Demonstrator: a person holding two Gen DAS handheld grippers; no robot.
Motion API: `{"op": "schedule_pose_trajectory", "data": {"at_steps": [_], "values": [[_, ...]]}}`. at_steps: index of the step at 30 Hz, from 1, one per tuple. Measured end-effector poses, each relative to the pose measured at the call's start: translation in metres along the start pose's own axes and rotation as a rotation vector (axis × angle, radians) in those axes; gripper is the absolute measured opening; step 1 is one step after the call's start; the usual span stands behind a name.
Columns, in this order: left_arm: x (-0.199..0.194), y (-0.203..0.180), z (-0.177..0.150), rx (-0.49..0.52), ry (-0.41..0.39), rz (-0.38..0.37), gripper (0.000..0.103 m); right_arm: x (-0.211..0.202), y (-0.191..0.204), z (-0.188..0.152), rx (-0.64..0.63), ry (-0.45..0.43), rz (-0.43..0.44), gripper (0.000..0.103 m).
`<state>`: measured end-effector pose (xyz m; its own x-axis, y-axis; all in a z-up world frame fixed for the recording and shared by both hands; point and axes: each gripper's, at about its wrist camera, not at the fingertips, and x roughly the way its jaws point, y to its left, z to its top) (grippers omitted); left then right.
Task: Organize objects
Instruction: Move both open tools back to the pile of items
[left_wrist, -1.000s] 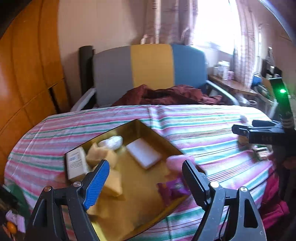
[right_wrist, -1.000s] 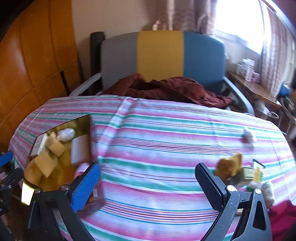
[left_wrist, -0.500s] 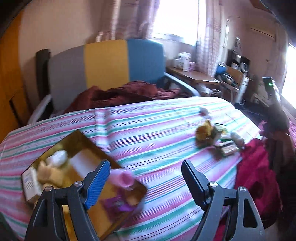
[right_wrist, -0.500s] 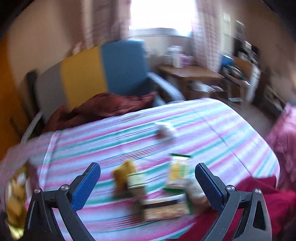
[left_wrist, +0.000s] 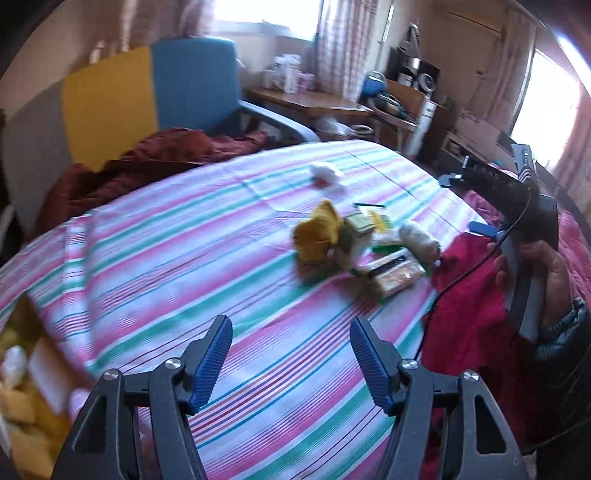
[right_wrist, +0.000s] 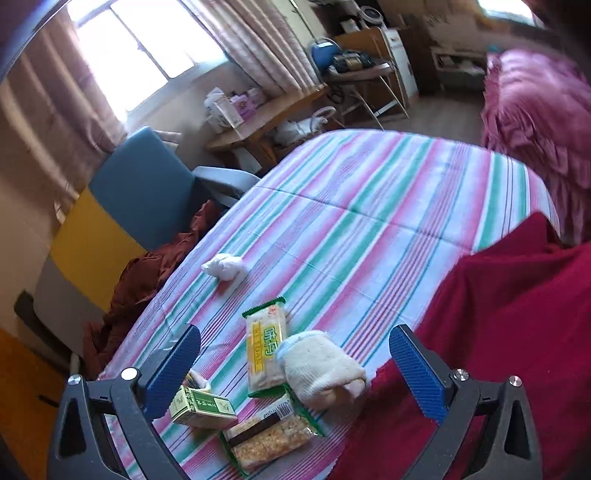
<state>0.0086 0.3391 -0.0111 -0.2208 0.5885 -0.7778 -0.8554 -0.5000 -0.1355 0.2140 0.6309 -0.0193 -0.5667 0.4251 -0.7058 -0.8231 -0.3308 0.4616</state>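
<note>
You've swung both tools away from the gold tray (left_wrist: 22, 373) on the left, and now the loose pile near the right edge of the striped tablecloth (right_wrist: 362, 206) is in front of you. That means the next pick comes from here. Your right gripper (right_wrist: 295, 373) hovers over it, tongs spread wide, nothing between them; the left gripper (left_wrist: 291, 362) is spread and empty too. The rolled cream sock (right_wrist: 319, 367) lies nearest centre, soft and lumpy, touching the yellow snack packet (right_wrist: 266, 350). Beside them sit the small green-and-white box (right_wrist: 203, 406) and the crisp-rice bar (right_wrist: 267, 439).
</note>
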Motion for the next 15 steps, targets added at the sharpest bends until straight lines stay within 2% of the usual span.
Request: {"op": "schedule_pose_trajectory", "data": {"at_steps": [5,10,15], "values": [[0.030,-0.016,0.019,-0.012,0.035,-0.107,0.063,0.007,0.004,-0.005,-0.018,0.045,0.010,0.103],[0.054,-0.035,0.034,0.020,0.050,-0.138,0.055,0.015,0.006,-0.009,-0.024,0.085,0.016,0.103],[0.075,-0.054,0.049,0.050,0.051,-0.153,0.054,0.021,0.007,-0.011,-0.030,0.121,0.021,0.103]]}}
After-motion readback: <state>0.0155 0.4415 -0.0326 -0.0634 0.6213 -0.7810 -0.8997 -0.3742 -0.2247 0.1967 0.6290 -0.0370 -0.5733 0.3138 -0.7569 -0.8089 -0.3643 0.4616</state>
